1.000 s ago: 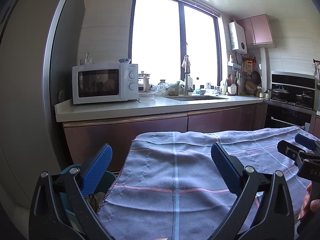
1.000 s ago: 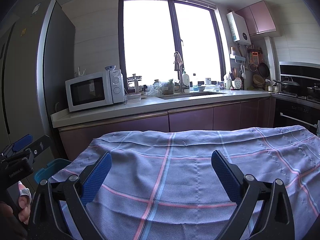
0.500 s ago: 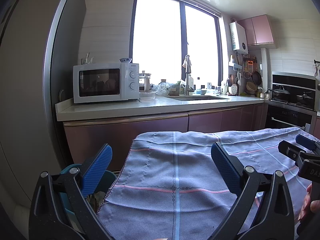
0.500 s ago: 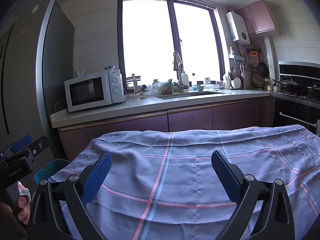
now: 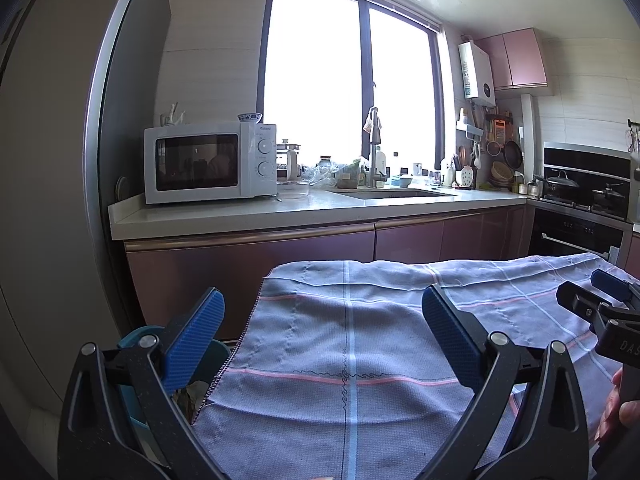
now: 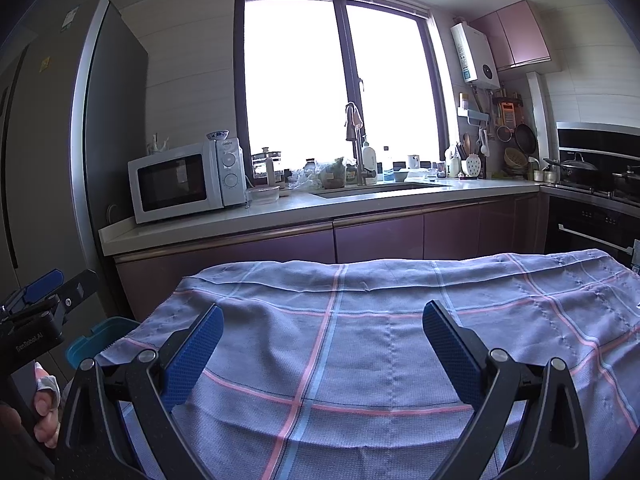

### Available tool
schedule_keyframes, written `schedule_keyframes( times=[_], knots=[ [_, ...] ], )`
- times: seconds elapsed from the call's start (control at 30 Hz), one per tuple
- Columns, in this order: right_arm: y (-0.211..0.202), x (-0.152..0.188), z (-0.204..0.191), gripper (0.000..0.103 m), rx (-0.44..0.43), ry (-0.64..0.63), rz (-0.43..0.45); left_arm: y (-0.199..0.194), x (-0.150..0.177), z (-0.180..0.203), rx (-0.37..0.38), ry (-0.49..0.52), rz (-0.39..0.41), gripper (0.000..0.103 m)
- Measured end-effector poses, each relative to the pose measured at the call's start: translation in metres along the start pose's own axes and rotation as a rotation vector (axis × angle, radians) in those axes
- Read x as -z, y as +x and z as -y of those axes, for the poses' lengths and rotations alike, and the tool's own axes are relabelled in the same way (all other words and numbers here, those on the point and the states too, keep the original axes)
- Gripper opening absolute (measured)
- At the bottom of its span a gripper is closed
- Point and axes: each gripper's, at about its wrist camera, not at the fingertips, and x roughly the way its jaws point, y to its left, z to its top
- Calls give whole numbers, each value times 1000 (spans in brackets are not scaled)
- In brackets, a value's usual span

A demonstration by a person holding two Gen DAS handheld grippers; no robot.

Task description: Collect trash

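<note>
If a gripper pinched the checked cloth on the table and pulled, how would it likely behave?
The cloth probably is floppy: it drapes over the table edge and shows soft creases. It likely bunches and slides rather than lifting flat. Nothing visible weighs it down.

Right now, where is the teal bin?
The bin sits low at the left in both views, beside the left edge of the cloth, below the microwave counter.
</note>
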Motion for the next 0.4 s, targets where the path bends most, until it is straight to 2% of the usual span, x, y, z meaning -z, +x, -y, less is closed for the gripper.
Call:
schedule_keyframes(
  times=[0.13, 0.2, 0.33, 0.4],
  knots=[
    [3, 0, 5, 96, 1, 6, -3, 8, 1, 3, 18, 1, -28, 97],
    [6, 0, 9, 96, 2, 7, -12, 18, 0, 6, 43, -1, -67, 97],
    [15, -1, 26, 96, 6, 26, -56, 59, 1, 16, 96, 1, -234, 97],
    [23, -2, 40, 96, 15, 39, -96, 87, 5, 21, 94, 8, -330, 97]
  ],
)
